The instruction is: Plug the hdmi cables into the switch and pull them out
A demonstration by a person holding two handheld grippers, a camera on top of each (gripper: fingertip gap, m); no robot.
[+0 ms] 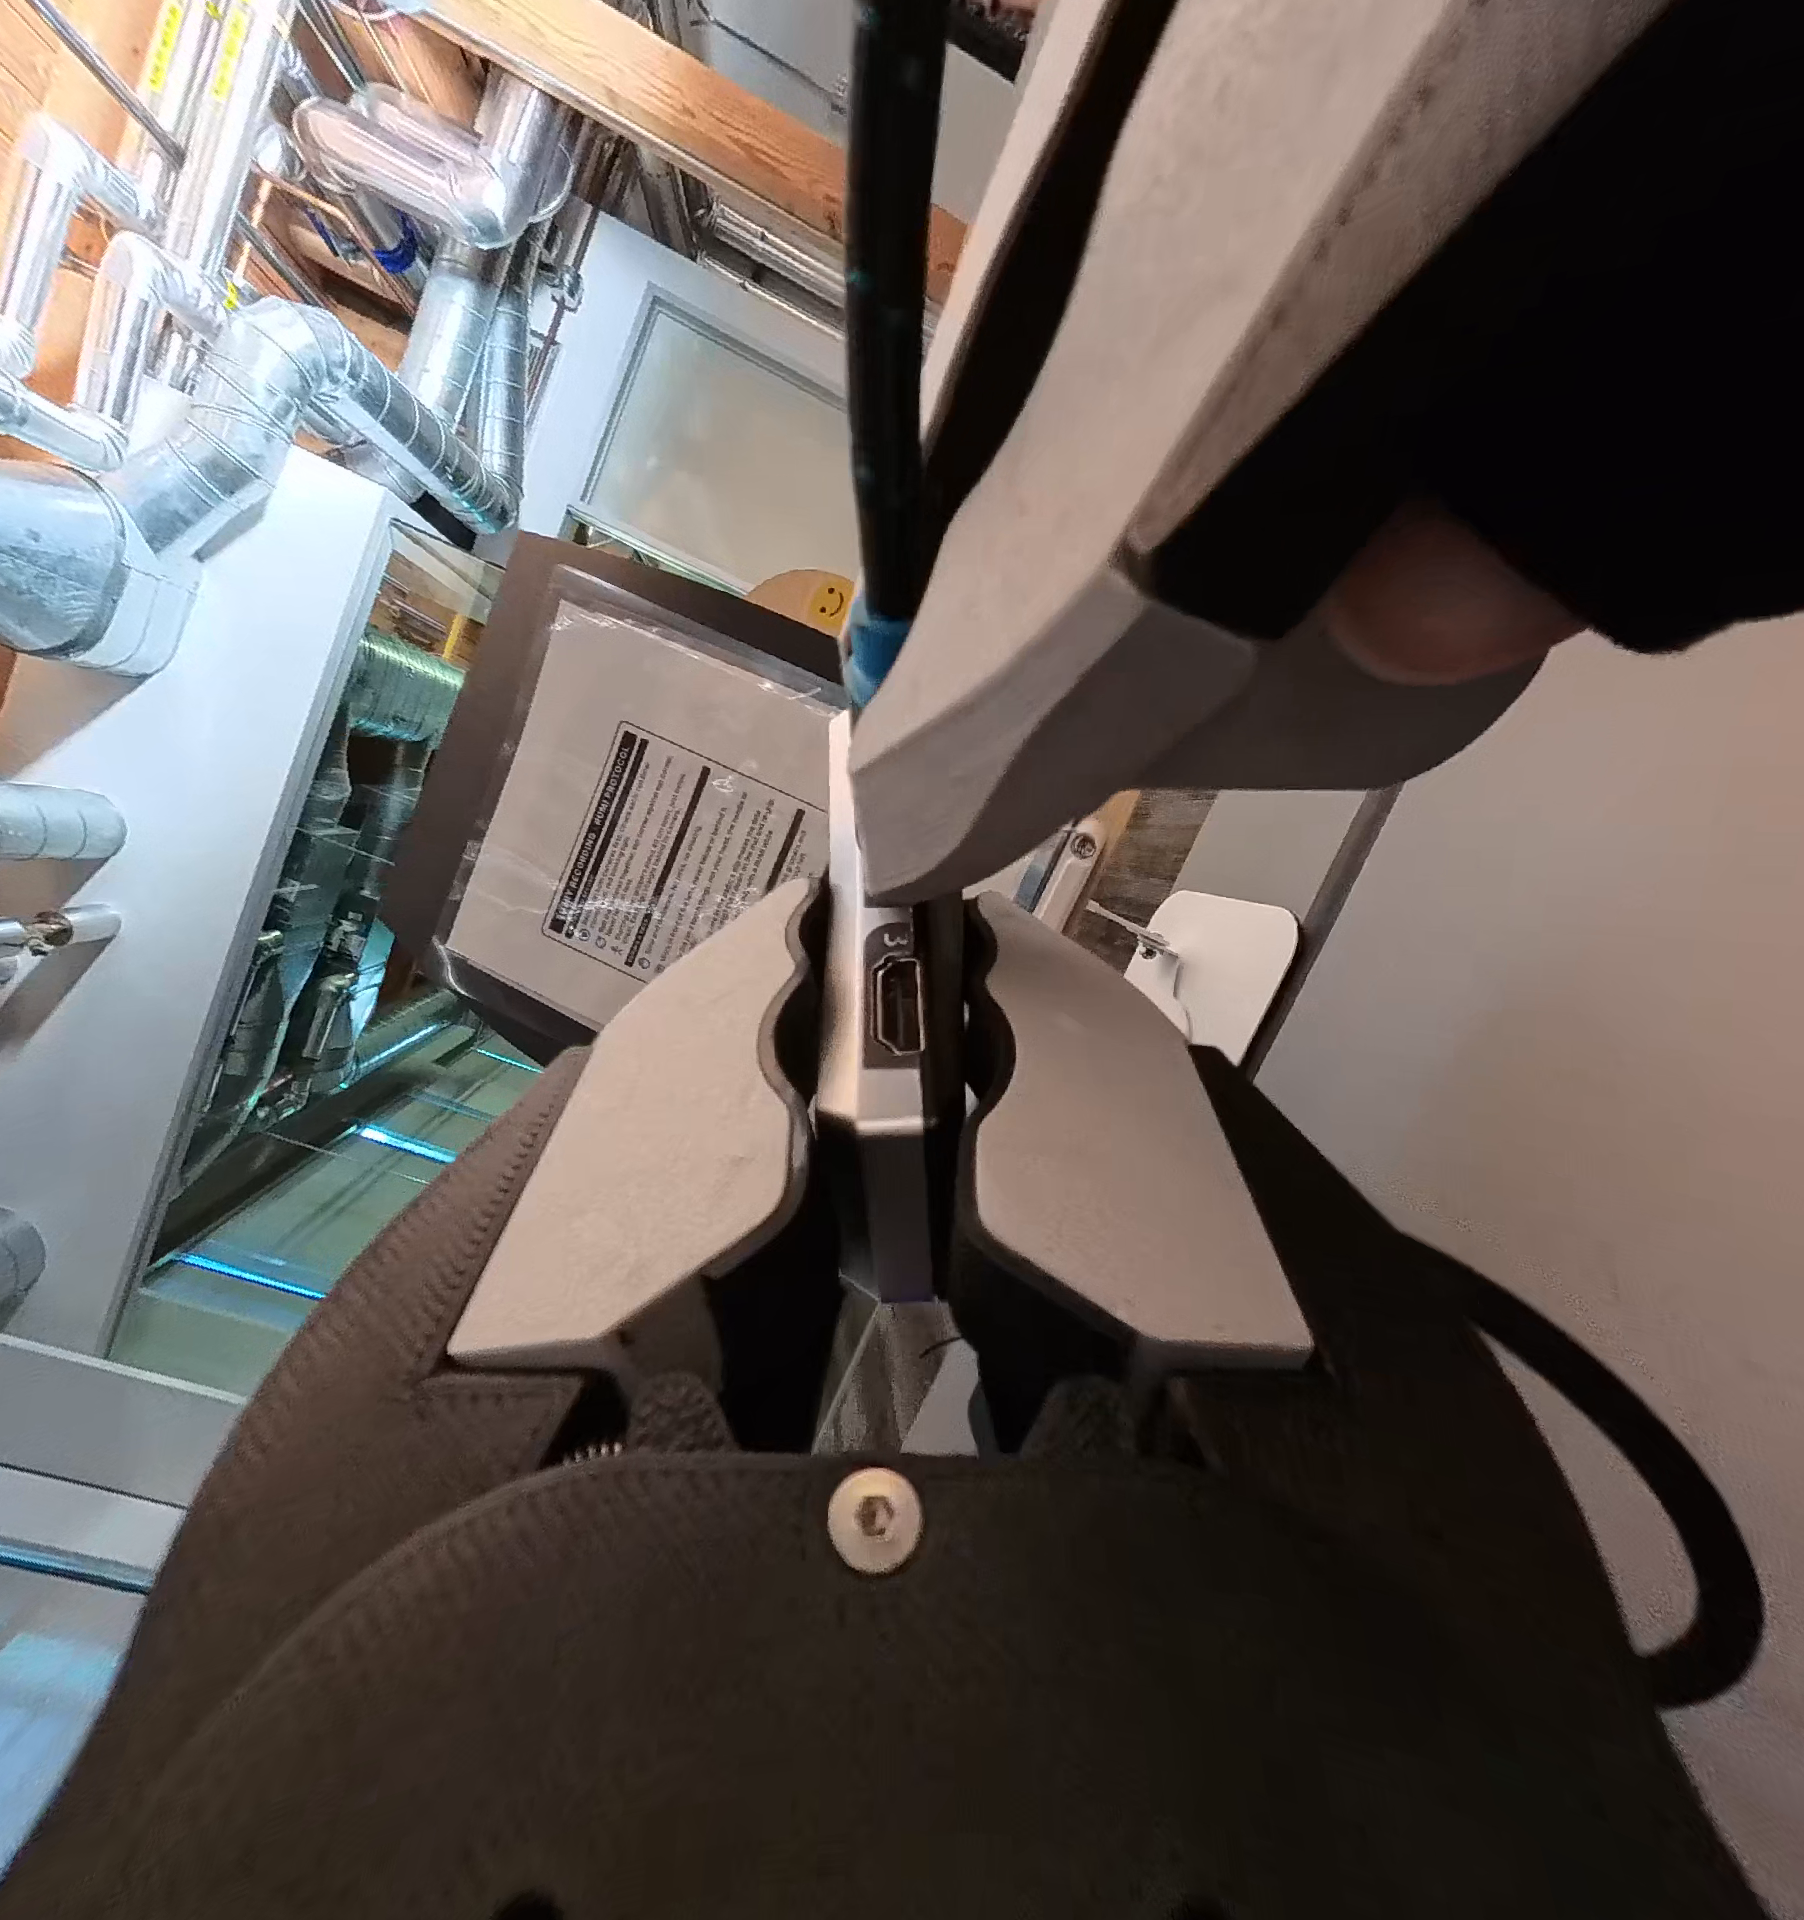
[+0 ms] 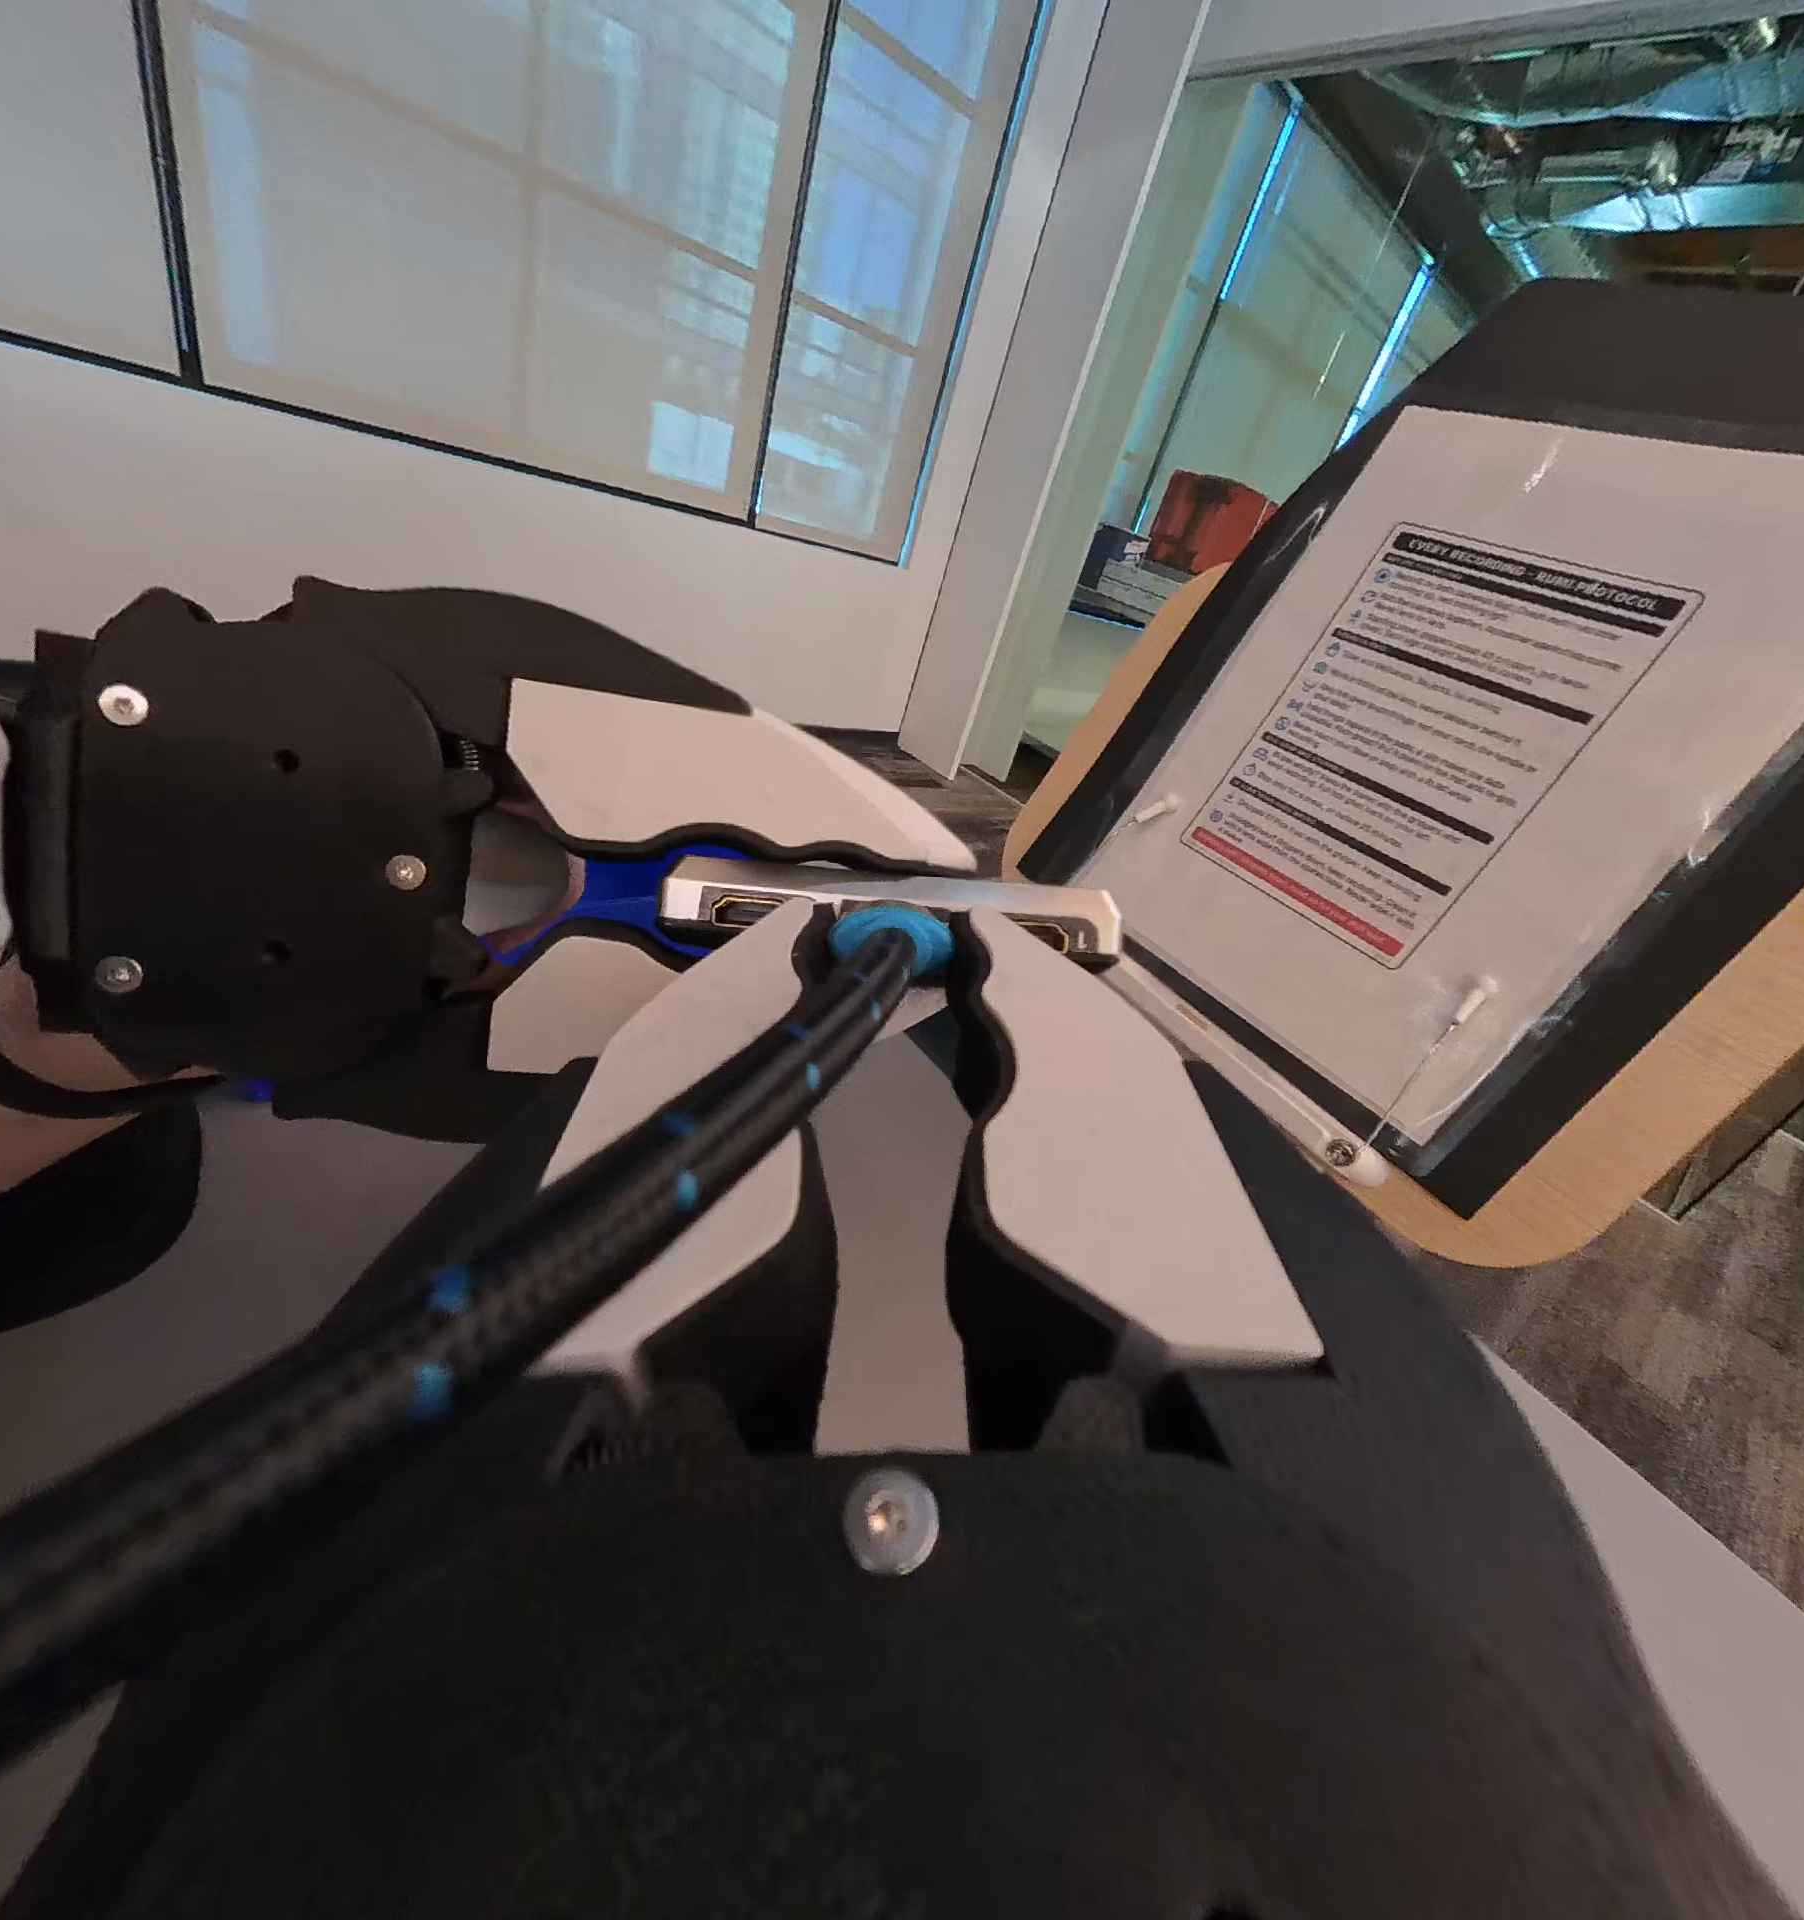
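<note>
Left claw (image 1: 887,1023) clamped on the silver switch (image 1: 882,1049), held off the bench. Right claw (image 2: 887,940) closed around the blue-collared hdmi plug (image 2: 890,932) at the middle port (seating unclear). 2 flanking ports empty; remaining plugging and pulling seemingly still ahead.

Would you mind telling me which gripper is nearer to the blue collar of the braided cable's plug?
Right. The right gripper is shut on the plug, fingertips either side of the blue collar. The left gripper clamps the silver switch at its end, beside an empty port, farther along.
</note>
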